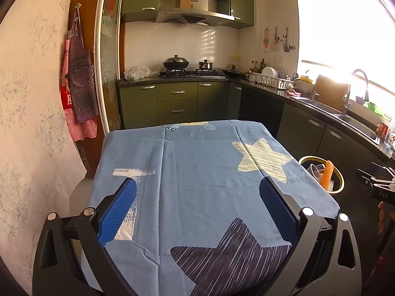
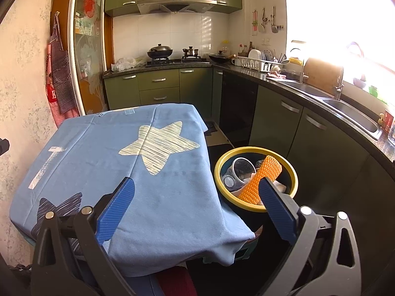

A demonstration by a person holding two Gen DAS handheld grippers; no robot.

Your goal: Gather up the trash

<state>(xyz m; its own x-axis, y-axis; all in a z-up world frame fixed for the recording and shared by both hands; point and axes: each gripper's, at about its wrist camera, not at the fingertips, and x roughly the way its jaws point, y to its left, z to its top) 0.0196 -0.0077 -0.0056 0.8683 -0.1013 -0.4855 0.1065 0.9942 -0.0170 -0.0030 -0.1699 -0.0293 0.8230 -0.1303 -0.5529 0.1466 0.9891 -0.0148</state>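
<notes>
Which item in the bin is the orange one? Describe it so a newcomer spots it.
Start at the table under the blue star-print cloth; on the floor off its right edge stands a yellow-rimmed bin. Leaning out over the near rim is the orange foam net sleeve, bumpy and bright, unlike the clear plastic containers beside it.

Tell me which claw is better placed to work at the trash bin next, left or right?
Right, probably. The right claw hangs open at the yellow-rimmed bin, one finger over its rim beside the orange mesh piece. The left claw is open over the blue tablecloth, with the bin off to its right.
</notes>
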